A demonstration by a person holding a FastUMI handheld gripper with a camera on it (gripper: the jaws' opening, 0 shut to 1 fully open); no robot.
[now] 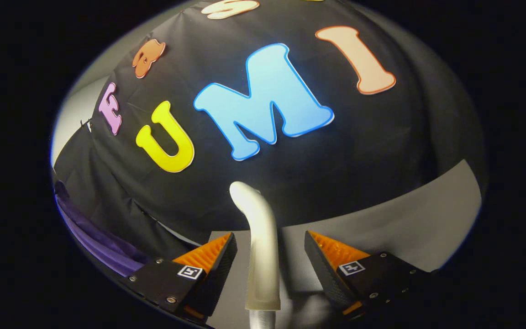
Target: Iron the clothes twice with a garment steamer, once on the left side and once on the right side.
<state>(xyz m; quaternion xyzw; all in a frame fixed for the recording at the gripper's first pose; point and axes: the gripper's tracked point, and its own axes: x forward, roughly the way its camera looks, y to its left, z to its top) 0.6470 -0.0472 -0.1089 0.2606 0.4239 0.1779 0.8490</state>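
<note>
While the gripper (pixel 270 256) looks toward the black cloth wall (pixel 336 151), its two fingers (pixel 219 258) are spread wide apart, and they do not touch anything. Between them stands the garment steamer (pixel 260 246), or at least its pale, smooth handle part. There is a gap on each side of it, so neither finger presses on it.

The steamer is long and thin. Its long way runs straight up from down low between the fingers. At the top it bends over a little and its rounded tip leans to the left, ending in front of the black wall. At the bottom it gets a bit wider and meets a shiny silver piece (pixel 260 320).

Behind the steamer is a flat grey surface (pixel 404 224) that reaches back to the bottom edge of the wall. That surface is bare off to the right, so there is room on that side. To the left, past the left finger, purple cloth (pixel 98 242) lies in long folds beside the hanging black cloth, and it is close there.
</note>
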